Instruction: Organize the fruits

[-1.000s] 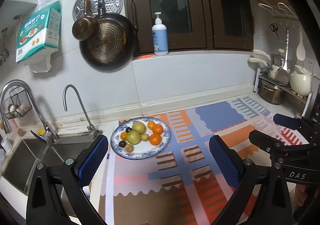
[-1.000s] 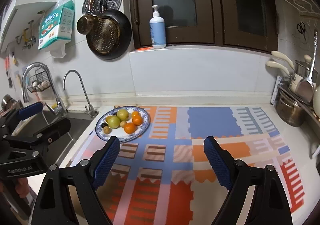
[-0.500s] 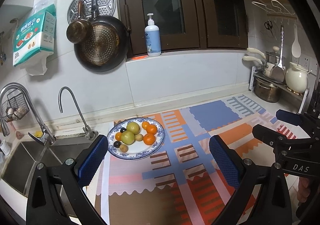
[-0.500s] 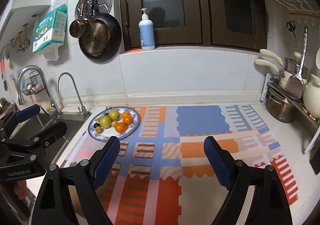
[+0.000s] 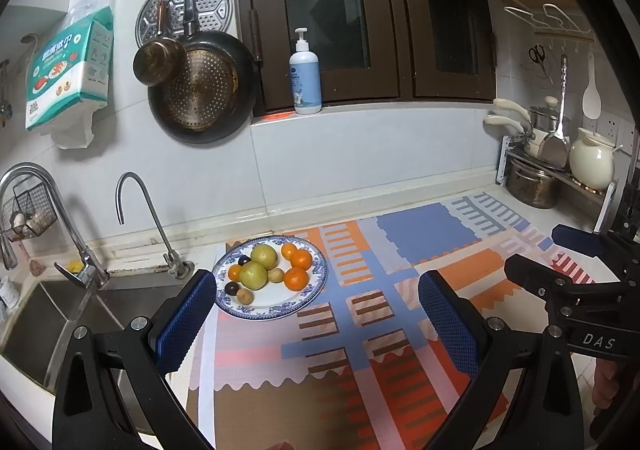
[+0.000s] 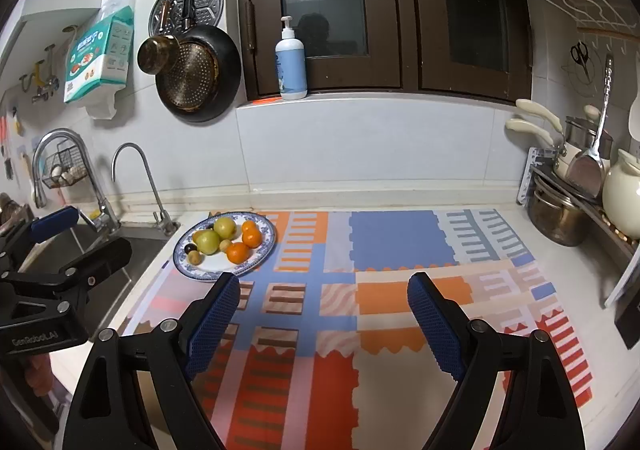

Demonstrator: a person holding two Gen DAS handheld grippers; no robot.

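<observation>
L wrist view: left gripper [image 5: 316, 326] held above the worktop's front edge, aimed twd the back wall, jaws spread wide, nothing btwn the blue pads [image 5: 186, 320]. Blue-rimmed plate [image 5: 316, 288] w/ fruits [image 5: 270, 268] just ahead of the left pad, on the patterned mat [image 5: 404, 326] at its back-left corner, next to the sink [image 5: 44, 324]. On plate: 2 green-yellow fruits centre, 4 oranges, a few small brown and dark ones. Right gripper [image 5: 568, 256] seen side-on at right edge, over the mat's right end, jaws parted, empty.

R wrist view: right gripper [image 6: 324, 320] above mid-mat near the front edge, level, jaws wide apart, holding nothing. Plate [image 6: 264, 250] ahead-left of the left pad, well apart from it. Left gripper [image 6: 82, 232] at left edge, over the sink side, fingers apart, empty.

Room: white worktop [image 6: 576, 270], two taps [image 6: 136, 186] behind sink, pans [image 6: 196, 74] hung on tiled wall, soap bottle [image 6: 292, 62] on the window ledge, pot rack [image 6: 576, 190] at the worktop's right end.
</observation>
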